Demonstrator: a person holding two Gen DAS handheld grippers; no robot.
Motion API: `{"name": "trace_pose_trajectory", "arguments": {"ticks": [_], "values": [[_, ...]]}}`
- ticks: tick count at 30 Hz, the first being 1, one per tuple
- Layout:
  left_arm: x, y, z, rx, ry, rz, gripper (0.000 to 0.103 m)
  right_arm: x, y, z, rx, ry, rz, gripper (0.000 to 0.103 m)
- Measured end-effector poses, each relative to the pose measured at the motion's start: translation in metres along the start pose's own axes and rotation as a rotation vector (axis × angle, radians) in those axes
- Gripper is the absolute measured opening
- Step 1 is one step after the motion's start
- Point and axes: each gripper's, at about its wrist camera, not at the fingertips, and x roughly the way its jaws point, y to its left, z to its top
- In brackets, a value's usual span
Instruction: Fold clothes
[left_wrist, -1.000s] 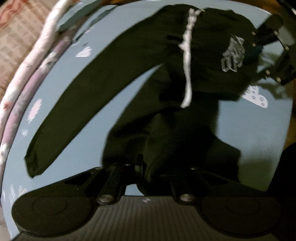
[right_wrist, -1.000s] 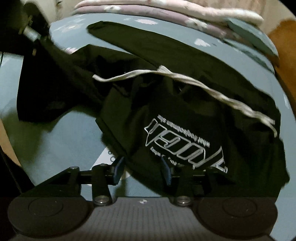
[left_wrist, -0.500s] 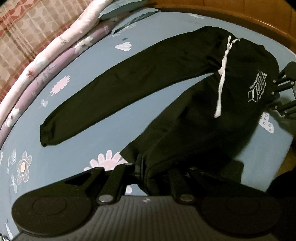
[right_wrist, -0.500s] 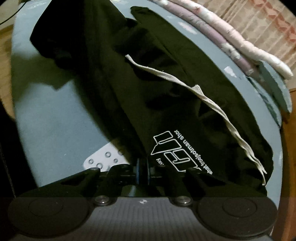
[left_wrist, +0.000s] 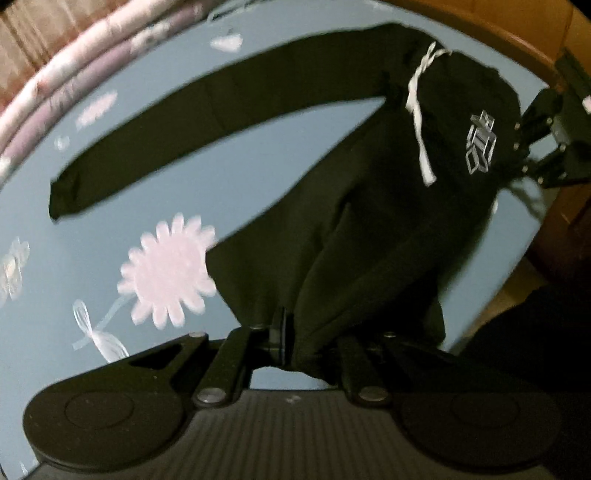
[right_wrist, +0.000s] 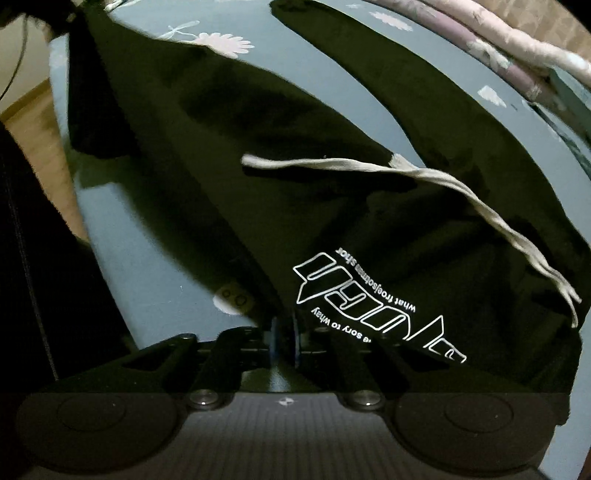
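Black sweatpants (left_wrist: 369, 221) with a white drawstring (left_wrist: 417, 110) and a white outline logo (left_wrist: 480, 147) lie across a blue flowered bed sheet (left_wrist: 110, 192). My left gripper (left_wrist: 295, 339) pinches the end of the nearer leg, lifted off the sheet; its jaws are opening slightly with the cloth still between them. The other leg lies flat, stretching to the left. My right gripper (right_wrist: 284, 339) is shut on the edge of the sweatpants (right_wrist: 258, 166) beside the logo (right_wrist: 369, 306), under the drawstring (right_wrist: 406, 173). The right gripper (left_wrist: 535, 144) also shows at the far waist end.
A rolled pink and white quilt (left_wrist: 55, 85) runs along the far side of the bed (right_wrist: 517, 55). A wooden bed frame (left_wrist: 517, 33) and floor border the sheet. A person's dark clothing (right_wrist: 29, 258) fills the near left edge.
The right gripper's jaws closed on the waist edge by the logo. The left gripper drew the held leg end away from the waist, so the sweatpants now stretch out between the two grippers.
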Motion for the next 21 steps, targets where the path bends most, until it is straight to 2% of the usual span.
{"name": "trace_pose_trajectory", "arguments": {"ticks": [3,5,8,12,16,21], "values": [[0.002,0.004,-0.005,-0.015,0.019,-0.018,0.014,-0.001,-0.003,0.003,0.004,-0.005,-0.008,0.019],[0.002,0.007,-0.008,-0.024,0.037,-0.033,0.018,-0.004,-0.007,0.005,0.011,-0.012,-0.015,0.020],[-0.003,0.010,-0.020,-0.019,0.071,-0.037,0.032,-0.017,-0.010,-0.001,0.058,-0.036,-0.022,0.026],[-0.012,0.018,-0.032,0.004,0.109,-0.058,0.045,-0.027,-0.027,-0.004,0.149,-0.088,-0.035,0.035],[-0.012,0.029,-0.034,-0.009,0.126,-0.083,0.057,-0.025,-0.032,-0.003,0.180,-0.106,-0.051,0.036],[0.003,0.021,-0.029,0.080,0.160,-0.128,0.058,-0.014,-0.032,0.003,0.181,-0.088,-0.061,0.036]]}}
